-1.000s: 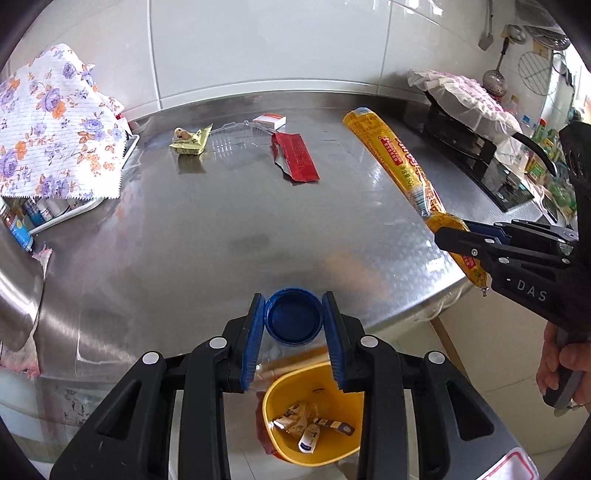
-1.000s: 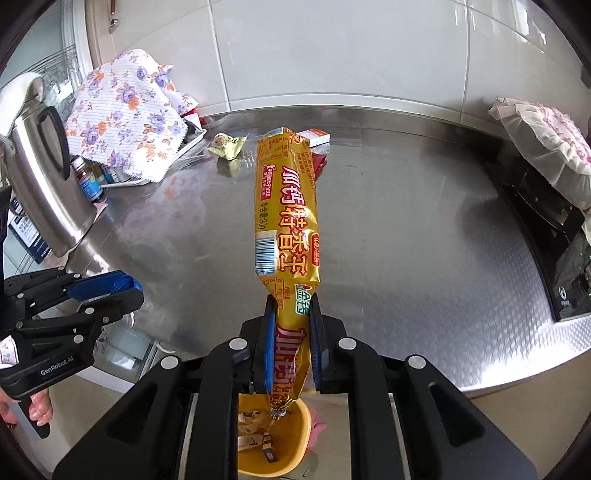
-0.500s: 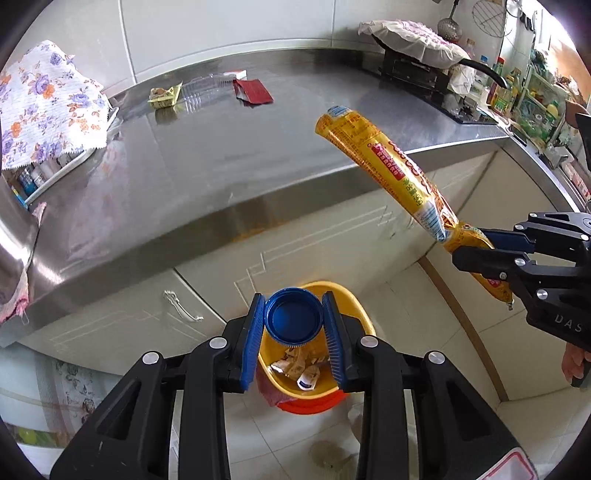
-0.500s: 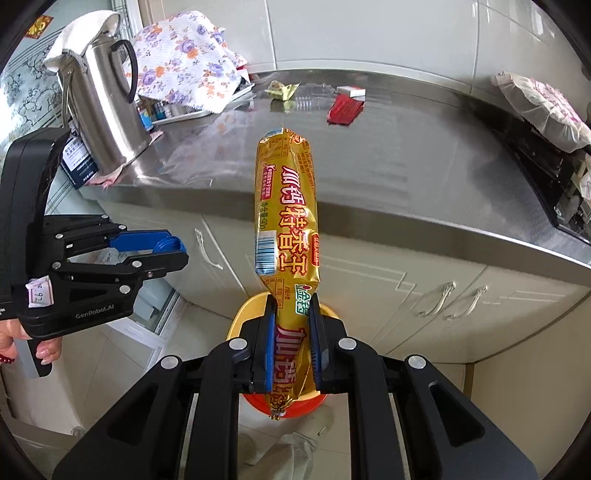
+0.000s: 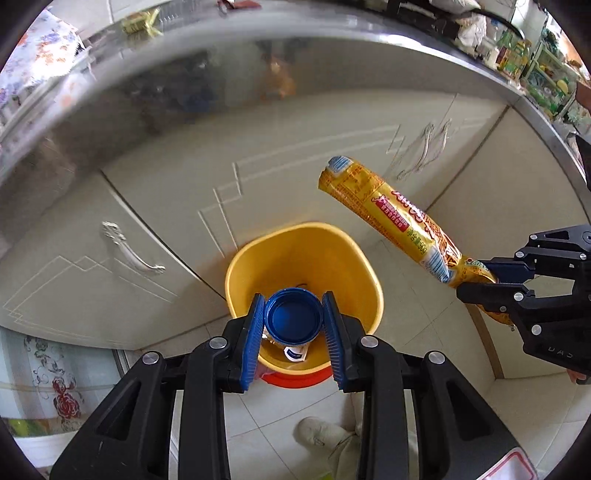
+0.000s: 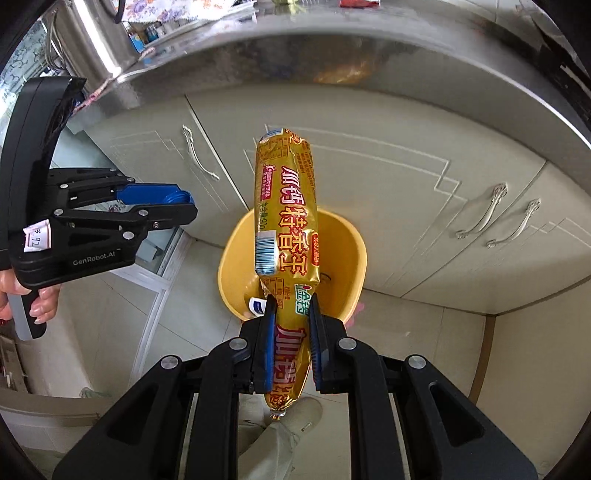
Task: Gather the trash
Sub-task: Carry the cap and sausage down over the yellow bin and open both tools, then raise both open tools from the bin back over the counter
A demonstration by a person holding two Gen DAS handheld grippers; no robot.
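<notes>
My left gripper (image 5: 293, 317) is shut on a blue bottle cap (image 5: 293, 315) and holds it right above the yellow trash bin (image 5: 343, 258) on the floor. My right gripper (image 6: 291, 317) is shut on the lower end of a long yellow sausage wrapper (image 6: 286, 206), which sticks out over the same bin (image 6: 343, 258). The right gripper also shows at the right of the left wrist view (image 5: 491, 278) with the wrapper (image 5: 391, 218). The left gripper shows at the left of the right wrist view (image 6: 184, 206). Some wrappers lie inside the bin.
The steel counter edge (image 5: 258, 62) runs above the bin, with cream cabinet doors (image 5: 332, 155) and handles behind it. More wrappers (image 5: 140, 22) lie far back on the counter. A steel kettle (image 6: 92, 37) stands at its left end. A shoe (image 5: 325, 432) is on the tiled floor.
Both grippers have dropped from counter height and tilted down toward the bin. The cap and the wrapper now hang over the bin, which looks larger and closer.
</notes>
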